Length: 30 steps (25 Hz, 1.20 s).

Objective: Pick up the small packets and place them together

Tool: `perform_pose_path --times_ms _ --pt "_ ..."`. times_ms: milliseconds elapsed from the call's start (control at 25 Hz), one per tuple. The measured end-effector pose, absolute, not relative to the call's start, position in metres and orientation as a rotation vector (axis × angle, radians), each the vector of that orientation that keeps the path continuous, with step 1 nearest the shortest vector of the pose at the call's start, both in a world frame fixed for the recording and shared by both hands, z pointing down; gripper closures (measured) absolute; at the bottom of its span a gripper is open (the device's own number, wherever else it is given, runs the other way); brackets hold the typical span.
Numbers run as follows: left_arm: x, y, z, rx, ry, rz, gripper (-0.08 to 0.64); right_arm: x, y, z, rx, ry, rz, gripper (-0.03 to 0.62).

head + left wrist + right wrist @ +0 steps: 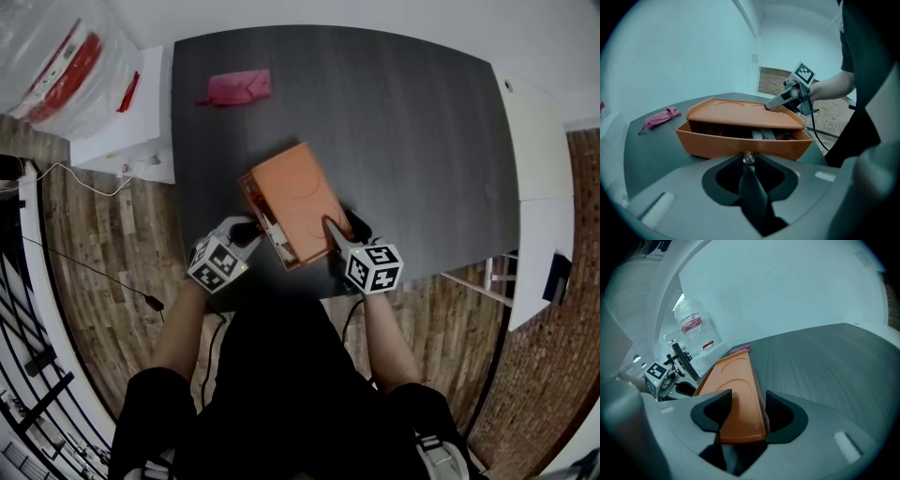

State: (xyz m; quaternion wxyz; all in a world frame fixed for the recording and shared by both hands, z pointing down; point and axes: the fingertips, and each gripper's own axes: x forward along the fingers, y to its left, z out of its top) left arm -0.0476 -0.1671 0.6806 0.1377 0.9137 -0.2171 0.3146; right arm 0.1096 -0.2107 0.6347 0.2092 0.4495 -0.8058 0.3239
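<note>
Centre frame, dark table (422, 141) on wood floor (94, 234). The left gripper (748, 164) pinches the drawer knob (748, 158), and only its view shows packets (764, 135). The right gripper (747, 401) gapes over the orange box (736, 380).

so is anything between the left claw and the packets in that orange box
Yes: the drawer front, whose knob the left claw pinches, and the box top above; the packets show only through the gap.

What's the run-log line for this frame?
left gripper: jaws shut on drawer knob | right gripper: jaws wide, astride orange box | drawer: part open, packets inside
</note>
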Motion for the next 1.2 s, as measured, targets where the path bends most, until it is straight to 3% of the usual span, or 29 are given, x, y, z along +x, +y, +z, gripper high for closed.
perform_pose_path --times_ms 400,1200 --pt "-0.093 -0.137 0.689 2.576 -0.700 0.962 0.488 0.111 -0.212 0.637 1.280 -2.224 0.873 0.362" --pt "-0.118 -0.125 0.686 2.547 -0.736 1.008 0.486 0.114 -0.215 0.634 1.313 -2.226 0.828 0.359"
